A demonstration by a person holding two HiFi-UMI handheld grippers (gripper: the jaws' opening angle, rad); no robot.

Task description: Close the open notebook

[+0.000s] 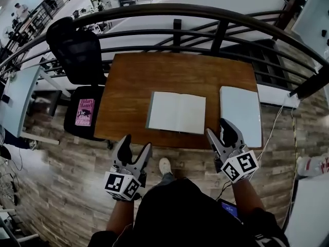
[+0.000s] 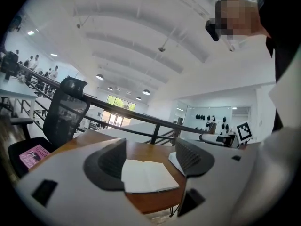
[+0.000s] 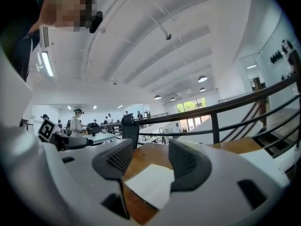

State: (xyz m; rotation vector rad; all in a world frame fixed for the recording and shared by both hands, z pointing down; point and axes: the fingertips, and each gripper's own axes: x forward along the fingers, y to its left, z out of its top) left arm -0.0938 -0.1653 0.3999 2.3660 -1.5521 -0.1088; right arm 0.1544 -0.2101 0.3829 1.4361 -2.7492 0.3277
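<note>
Grey wood-plank floor (image 1: 61,189) below. Brown wooden table (image 1: 154,76): open white notebook (image 1: 177,112) lies flat near its front edge, closed pale notebook (image 1: 240,112) to the right. Black office chair (image 1: 77,50) at left holds a pink book (image 1: 85,110). Black metal railing (image 1: 205,14) stands behind. Left gripper (image 1: 138,143) and right gripper (image 1: 217,127) have jaws spread and empty, both short of the open notebook.

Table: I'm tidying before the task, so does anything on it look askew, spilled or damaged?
Nothing looks spilled or damaged. The open notebook lies flat, slightly skewed on the table; a closed white book sits at its right edge.
</note>
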